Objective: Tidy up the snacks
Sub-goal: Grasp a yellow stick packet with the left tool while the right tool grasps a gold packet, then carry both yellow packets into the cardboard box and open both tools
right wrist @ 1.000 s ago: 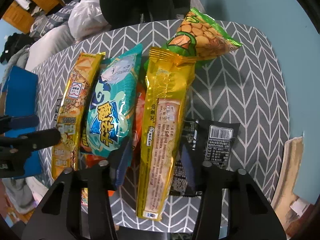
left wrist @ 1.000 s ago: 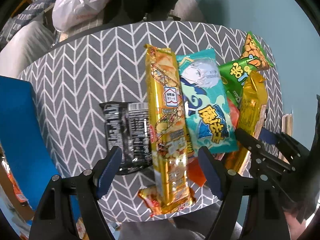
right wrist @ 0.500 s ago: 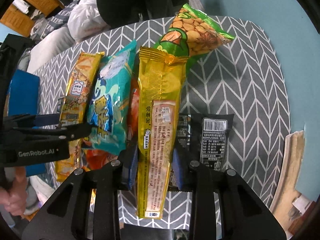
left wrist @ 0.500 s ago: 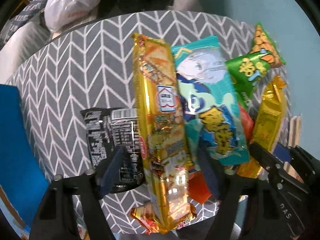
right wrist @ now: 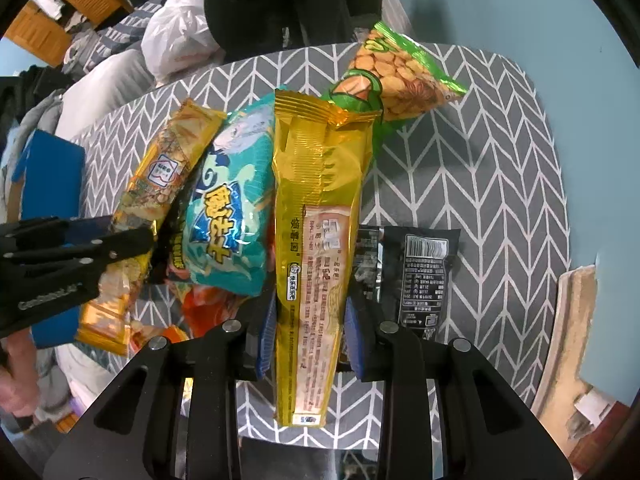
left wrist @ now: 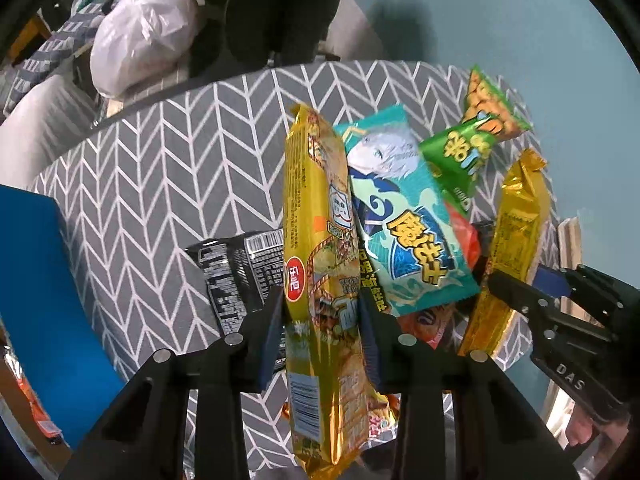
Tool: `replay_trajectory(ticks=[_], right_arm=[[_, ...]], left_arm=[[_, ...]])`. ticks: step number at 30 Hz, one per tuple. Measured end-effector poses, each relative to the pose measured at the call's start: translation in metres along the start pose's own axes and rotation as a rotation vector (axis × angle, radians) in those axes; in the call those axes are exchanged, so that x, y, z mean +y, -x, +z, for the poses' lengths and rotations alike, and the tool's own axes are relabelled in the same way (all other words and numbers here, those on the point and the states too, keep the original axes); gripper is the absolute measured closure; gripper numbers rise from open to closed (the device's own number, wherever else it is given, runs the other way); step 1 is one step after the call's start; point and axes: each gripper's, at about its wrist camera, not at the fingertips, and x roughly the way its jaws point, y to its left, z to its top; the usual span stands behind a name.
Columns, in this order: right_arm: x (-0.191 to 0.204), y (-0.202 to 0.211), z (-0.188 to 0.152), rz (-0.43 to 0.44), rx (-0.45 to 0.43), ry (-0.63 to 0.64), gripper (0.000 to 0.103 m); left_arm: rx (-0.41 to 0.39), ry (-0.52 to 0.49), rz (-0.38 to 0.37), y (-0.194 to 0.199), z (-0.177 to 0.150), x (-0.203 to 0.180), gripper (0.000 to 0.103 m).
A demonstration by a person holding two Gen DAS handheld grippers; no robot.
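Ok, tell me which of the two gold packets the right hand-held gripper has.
The plain gold foil packet with the printed back panel, beside the black packet. The other gold one, picturing chips, sits in the closing left hand-held gripper.

Both fisheye views are taken from just above the bench (left wrist: 152, 184), aimed steeply down along each gripper's 2 fingers. The same row of snack packets is shared at close range: the teal packet (left wrist: 404, 216) (right wrist: 236, 216) is seen from the left and from the right.
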Motion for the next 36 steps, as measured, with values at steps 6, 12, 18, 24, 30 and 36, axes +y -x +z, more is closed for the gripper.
replay_trajectory(ticks=[6, 12, 18, 24, 30, 36], right_arm=[[0.008, 0.012, -0.001, -0.016, -0.004, 0.032, 0.075], [0.018, 0.027, 0.000, -0.028, -0.020, 0.054, 0.075], [0.034, 0.038, 0.001, -0.029, -0.038, 0.070, 0.075], [0.053, 0.041, 0.002, -0.030, -0.047, 0.088, 0.075], [0.076, 0.050, 0.005, -0.038, -0.062, 0.126, 0.075], [0.096, 0.064, 0.008, -0.038, -0.092, 0.167, 0.075]], left_arm=[[-0.034, -0.020, -0.021, 0.021, -0.007, 0.004, 0.067], [-0.065, -0.030, -0.038, 0.044, -0.018, 0.018, 0.075], [-0.073, -0.010, -0.057, 0.055, -0.027, 0.030, 0.076], [-0.082, 0.002, -0.063, 0.063, -0.036, 0.043, 0.076], [-0.109, 0.031, -0.079, 0.082, -0.045, 0.063, 0.076], [-0.154, 0.048, -0.075, 0.108, -0.054, 0.079, 0.076]])
